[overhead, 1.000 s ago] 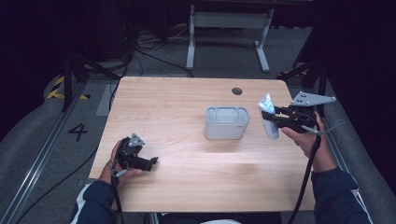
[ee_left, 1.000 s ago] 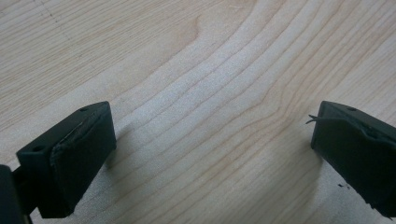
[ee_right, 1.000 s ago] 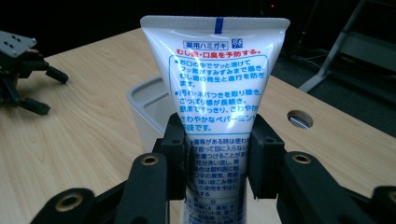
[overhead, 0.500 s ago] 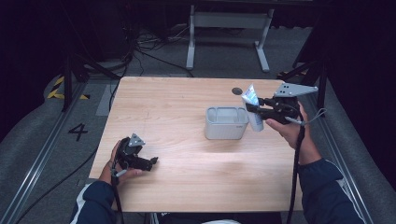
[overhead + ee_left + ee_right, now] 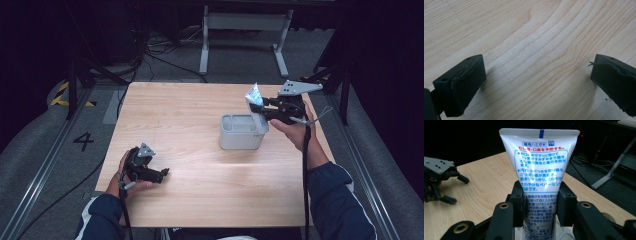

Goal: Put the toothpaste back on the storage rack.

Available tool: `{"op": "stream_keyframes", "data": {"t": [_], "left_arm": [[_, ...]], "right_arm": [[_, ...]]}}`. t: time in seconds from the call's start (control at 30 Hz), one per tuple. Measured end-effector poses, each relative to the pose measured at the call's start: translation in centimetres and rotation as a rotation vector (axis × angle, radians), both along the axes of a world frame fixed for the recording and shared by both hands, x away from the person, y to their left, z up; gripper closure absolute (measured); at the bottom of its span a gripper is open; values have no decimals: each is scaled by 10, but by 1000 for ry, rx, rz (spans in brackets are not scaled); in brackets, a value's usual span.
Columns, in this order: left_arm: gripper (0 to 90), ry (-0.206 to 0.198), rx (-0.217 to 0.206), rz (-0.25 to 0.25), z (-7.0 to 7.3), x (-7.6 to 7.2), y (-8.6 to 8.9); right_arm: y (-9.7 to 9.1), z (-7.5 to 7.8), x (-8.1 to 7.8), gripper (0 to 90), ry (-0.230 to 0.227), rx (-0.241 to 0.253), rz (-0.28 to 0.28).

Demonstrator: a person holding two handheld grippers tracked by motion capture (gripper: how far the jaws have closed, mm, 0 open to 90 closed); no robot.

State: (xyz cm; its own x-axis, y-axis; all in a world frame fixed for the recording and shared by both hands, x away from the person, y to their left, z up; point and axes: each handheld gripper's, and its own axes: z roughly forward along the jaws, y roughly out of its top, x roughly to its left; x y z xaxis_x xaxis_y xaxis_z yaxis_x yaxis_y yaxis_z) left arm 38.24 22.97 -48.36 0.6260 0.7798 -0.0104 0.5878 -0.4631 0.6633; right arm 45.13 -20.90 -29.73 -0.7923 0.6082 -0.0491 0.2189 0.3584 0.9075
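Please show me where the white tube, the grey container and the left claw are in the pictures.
white tube [image 5: 541,167], right gripper view, on its printed face.
grey container [image 5: 240,139], high view, on its front wall.
left claw [image 5: 161,173], high view, midway between its fingertips.

Navy sleeves with white stripe [image 5: 336,192], black two-jaw tools [image 5: 260,111], grey three-cornered plates, trailing black cables

Tube [image 5: 539,167] held in the right tongs [image 5: 539,206]: glossy white plastic, printed. Worktop [image 5: 529,45] beneath the left tongs [image 5: 537,80]: pale, smooth, matt wood. Pads [image 5: 467,82]: matt black.
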Motion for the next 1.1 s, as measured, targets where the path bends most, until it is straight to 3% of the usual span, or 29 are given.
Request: {"op": "stream_keyframes", "data": {"t": [0.47,0.8,1.1], "left_arm": [[3,0,1,-1,0,0,0],[3,-1,1,-1,0,0,0],[3,-4,3,-8,0,0,0]], "right_arm": [[27,-5,19,646,6,-22,8],[32,-11,30,645,15,-16,5],[39,-20,36,644,27,-40,11]]}}
